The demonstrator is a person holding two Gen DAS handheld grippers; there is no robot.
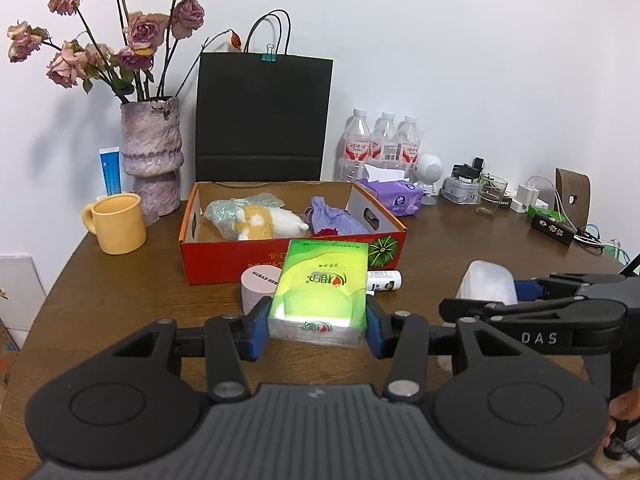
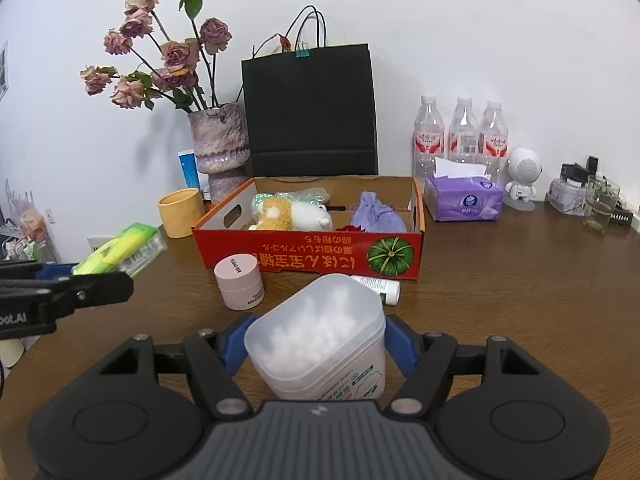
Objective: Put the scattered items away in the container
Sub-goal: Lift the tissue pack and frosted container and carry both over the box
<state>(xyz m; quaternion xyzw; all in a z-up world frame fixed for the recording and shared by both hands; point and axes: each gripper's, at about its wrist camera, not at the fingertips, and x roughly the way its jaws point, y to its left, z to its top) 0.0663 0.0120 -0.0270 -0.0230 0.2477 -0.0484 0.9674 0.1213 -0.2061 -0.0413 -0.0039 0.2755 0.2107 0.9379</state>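
My left gripper (image 1: pixel 318 330) is shut on a green tissue pack (image 1: pixel 320 288), held in front of the red cardboard box (image 1: pixel 280 256); the pack also shows in the right wrist view (image 2: pixel 120 254). My right gripper (image 2: pixel 316 346) is shut on a translucent tub of cotton balls (image 2: pixel 320 336), seen from the left wrist as well (image 1: pixel 488 284). The box (image 2: pixel 308 256) holds a plush toy (image 2: pixel 292 212), a plastic bag and a purple pouch (image 2: pixel 378 216). A pink jar (image 2: pixel 239 280) and a small white bottle (image 2: pixel 380 286) lie on the table before the box.
Behind the box stand a vase of dried roses (image 2: pixel 218 148), a black paper bag (image 2: pixel 310 116), water bottles (image 2: pixel 460 132) and a purple tissue pack (image 2: pixel 464 200). A yellow mug (image 1: pixel 118 222) sits left of the box. Chargers and a glass (image 2: pixel 598 208) crowd the right.
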